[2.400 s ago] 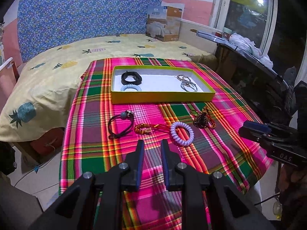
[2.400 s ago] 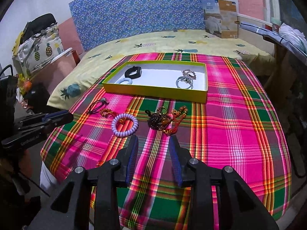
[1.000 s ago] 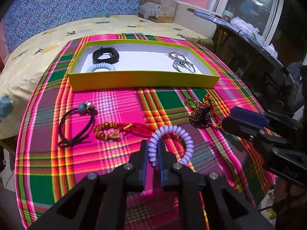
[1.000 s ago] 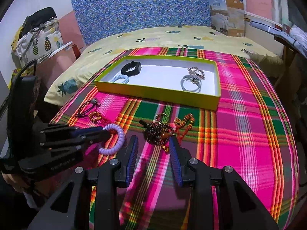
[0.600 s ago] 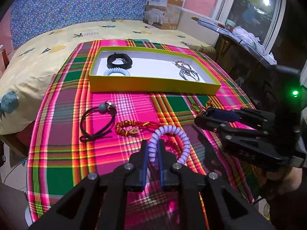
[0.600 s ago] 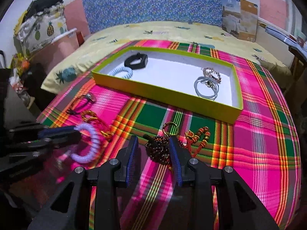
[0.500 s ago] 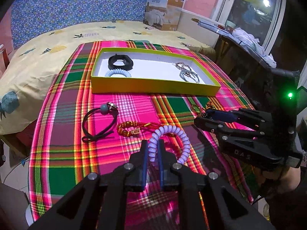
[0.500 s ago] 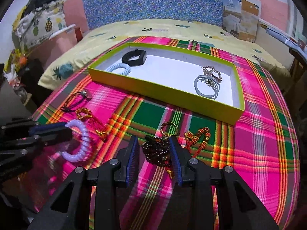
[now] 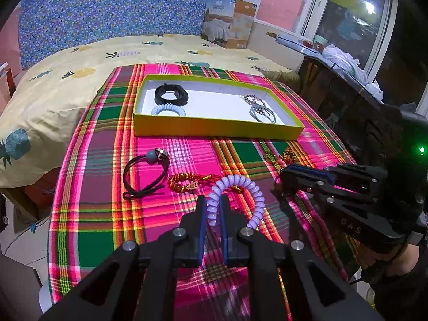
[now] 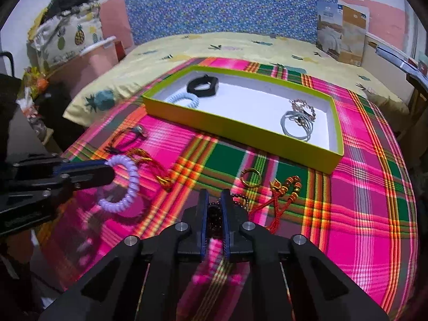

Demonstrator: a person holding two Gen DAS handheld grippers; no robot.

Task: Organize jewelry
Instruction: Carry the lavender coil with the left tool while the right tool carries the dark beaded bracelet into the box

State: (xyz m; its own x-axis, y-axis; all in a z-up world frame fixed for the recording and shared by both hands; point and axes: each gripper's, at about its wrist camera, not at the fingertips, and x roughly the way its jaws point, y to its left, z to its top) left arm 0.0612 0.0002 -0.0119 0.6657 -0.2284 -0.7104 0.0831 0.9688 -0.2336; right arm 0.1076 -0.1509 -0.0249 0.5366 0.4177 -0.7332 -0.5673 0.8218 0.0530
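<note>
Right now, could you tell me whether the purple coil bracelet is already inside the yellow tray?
No, the purple coil bracelet is clamped in the left gripper, well short of the yellow tray.

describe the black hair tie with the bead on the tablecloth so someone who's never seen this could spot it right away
Start at the shallow yellow-green box on the pink and green plaid cloth. On the cloth in front of its left end lies a thin black cord hair tie. Unlike the red and gold braided bracelet beside it, it is a plain dark loop with one grey-blue bead.
</note>
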